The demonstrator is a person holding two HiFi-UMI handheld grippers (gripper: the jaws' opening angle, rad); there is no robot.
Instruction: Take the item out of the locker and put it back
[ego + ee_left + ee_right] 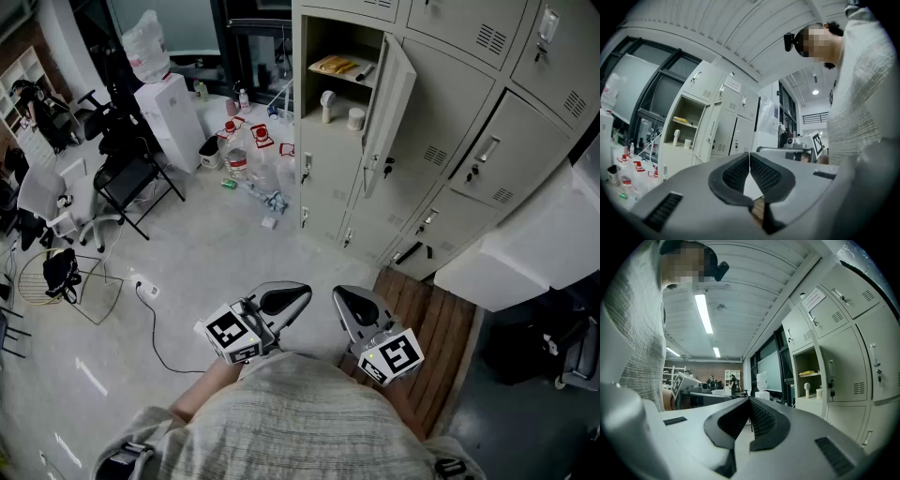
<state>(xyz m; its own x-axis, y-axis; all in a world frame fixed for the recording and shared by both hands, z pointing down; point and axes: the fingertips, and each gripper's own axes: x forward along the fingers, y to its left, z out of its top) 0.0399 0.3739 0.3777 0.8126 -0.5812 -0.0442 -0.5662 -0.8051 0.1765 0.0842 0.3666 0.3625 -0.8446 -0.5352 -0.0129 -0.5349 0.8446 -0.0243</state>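
Note:
The open locker (337, 94) stands across the floor, its door (389, 103) swung out to the right. Its upper shelf holds a yellow packet (336, 65) and a dark object (364, 71). Below sit a white fan-like item (327, 103) and a white cup (356, 118). My left gripper (286, 298) and right gripper (354, 305) are held close to my body, far from the locker, both shut with nothing between the jaws. The left gripper view shows the shut left gripper (749, 154) and the locker (686, 126); the right gripper view shows the shut right gripper (750, 400) and the locker (808, 376).
Bottles and red-marked litter (248, 159) lie on the floor left of the locker. A water dispenser (169, 112) and black chairs (131, 173) stand further left. A wooden pallet (436, 328) lies beside my right gripper, and a white box (525, 253) juts out at right.

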